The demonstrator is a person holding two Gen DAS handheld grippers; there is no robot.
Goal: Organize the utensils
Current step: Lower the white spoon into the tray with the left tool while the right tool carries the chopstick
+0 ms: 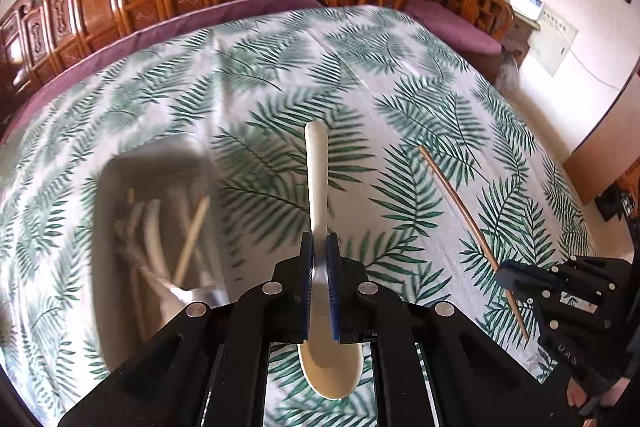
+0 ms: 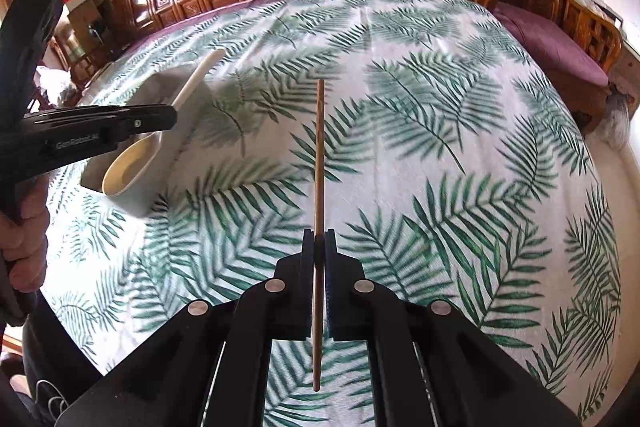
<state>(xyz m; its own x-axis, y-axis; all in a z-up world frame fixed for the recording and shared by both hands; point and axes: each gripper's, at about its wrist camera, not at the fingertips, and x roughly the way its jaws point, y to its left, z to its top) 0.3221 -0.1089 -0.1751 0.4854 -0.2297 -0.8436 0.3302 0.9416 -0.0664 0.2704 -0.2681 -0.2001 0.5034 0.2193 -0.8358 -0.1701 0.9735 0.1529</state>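
Clamping a white spoon [image 1: 317,187] in the left gripper [image 1: 320,259] and a chopstick [image 2: 319,163] in the right gripper [image 2: 319,247], the person has both to add to the partly filled tray [image 1: 120,179] at lower left.

The white spoon [image 1: 318,227] is pinched at its neck, handle toward twelve o'clock, cream bowl toward six, clear of the cloth. The brown chopstick [image 2: 319,227] is clamped near its lower third, running six to twelve. At eight o'clock in the left wrist view, a grey tray [image 1: 120,179] holds blurred spoons and chopsticks.
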